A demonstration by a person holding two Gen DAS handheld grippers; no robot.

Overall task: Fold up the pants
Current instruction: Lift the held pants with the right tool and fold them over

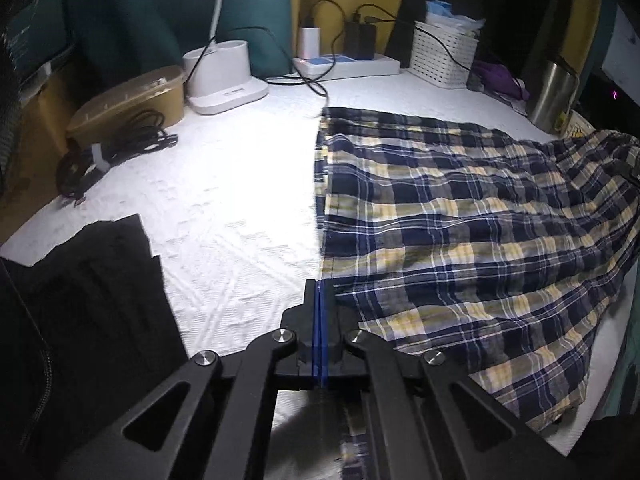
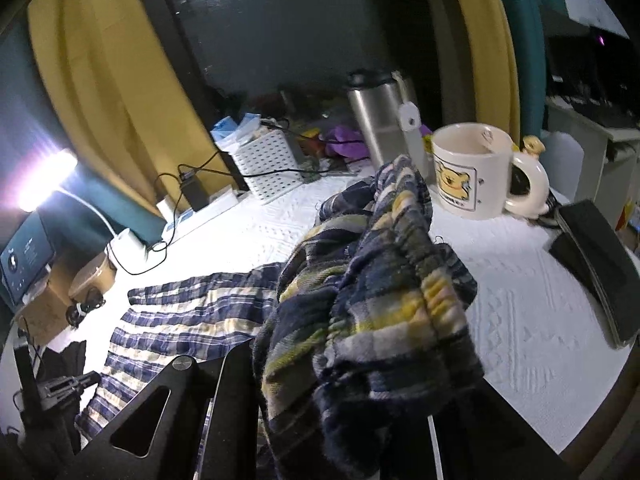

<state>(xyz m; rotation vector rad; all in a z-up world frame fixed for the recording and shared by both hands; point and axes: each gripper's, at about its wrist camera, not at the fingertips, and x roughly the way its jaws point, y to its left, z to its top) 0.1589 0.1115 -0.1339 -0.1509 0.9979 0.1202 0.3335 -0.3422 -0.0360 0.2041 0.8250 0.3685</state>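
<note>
Navy, yellow and white plaid pants [image 1: 460,216] lie spread on the white textured table cover [image 1: 224,200]. My left gripper [image 1: 320,292] is shut at the near corner of the leg hem, with a strip of plaid cloth showing below the jaws. My right gripper is lifted above the table with the elastic waistband end of the pants [image 2: 372,300] bunched over it; its fingers are hidden under the cloth. The legs [image 2: 180,320] trail down to the left in the right wrist view.
Black folded cloth [image 1: 92,308] lies at near left. A brown lidded container [image 1: 132,96], coiled black cable [image 1: 108,152], white lamp base [image 1: 224,80], power strip [image 1: 348,66] and white basket [image 1: 444,54] line the back. A steel flask [image 2: 376,120], bear mug [image 2: 472,168] and black case [image 2: 596,264] stand right.
</note>
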